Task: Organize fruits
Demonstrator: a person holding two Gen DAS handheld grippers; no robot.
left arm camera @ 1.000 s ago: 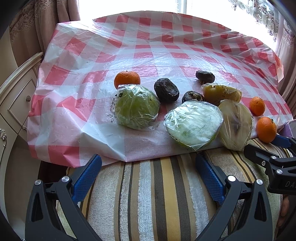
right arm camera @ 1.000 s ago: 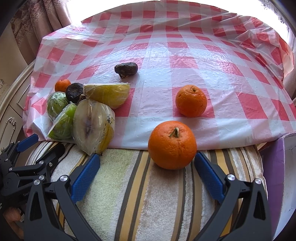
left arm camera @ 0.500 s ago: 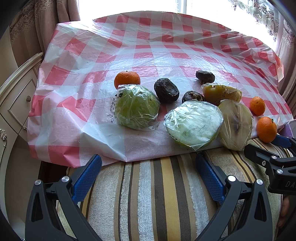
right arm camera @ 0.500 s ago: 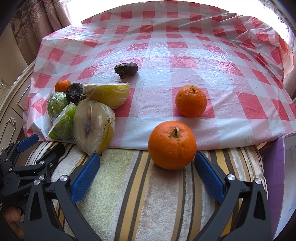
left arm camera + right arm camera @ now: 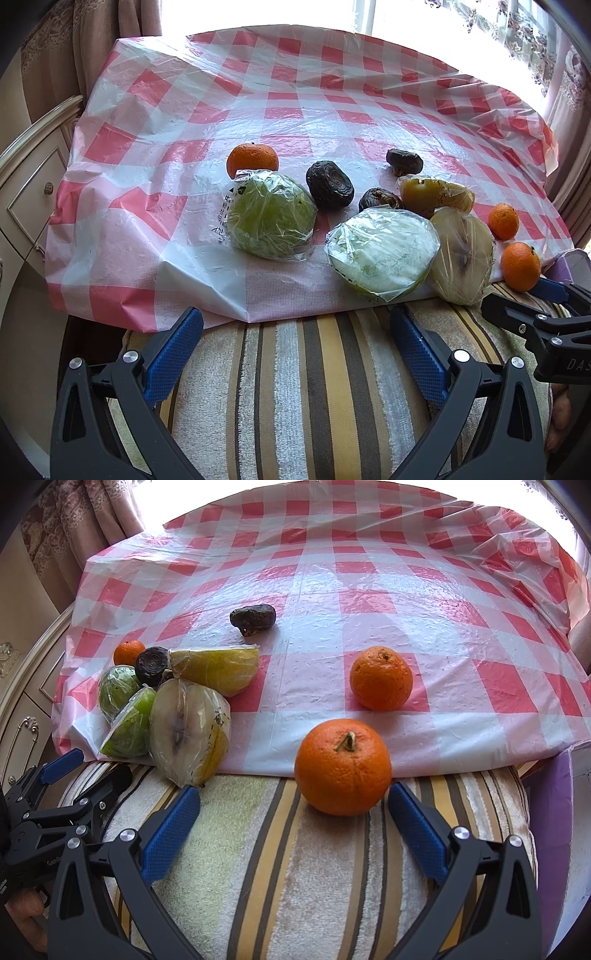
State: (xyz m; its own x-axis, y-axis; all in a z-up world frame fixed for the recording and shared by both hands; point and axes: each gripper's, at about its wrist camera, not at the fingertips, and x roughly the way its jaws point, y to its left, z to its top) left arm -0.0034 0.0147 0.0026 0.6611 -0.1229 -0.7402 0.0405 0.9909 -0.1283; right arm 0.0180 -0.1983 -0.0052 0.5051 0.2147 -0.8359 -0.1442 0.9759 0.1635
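three oranges (image 5: 520,266), four wrapped fruits (image 5: 271,215), three dark fruits (image 5: 330,185)

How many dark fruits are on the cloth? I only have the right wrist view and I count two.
Observer: Three. The left wrist view shows a small dark fruit tucked between the big dark fruit and the wrapped yellow fruit.
Operator: Is the left hand-held gripper holding anything?
Observer: No. The left hand-held gripper is wide open and empty above the striped towel.
Operator: Do the two green wrapped pieces touch?
Observer: No. The round green fruit and the cut green fruit lie apart, with bare checked cloth between them.
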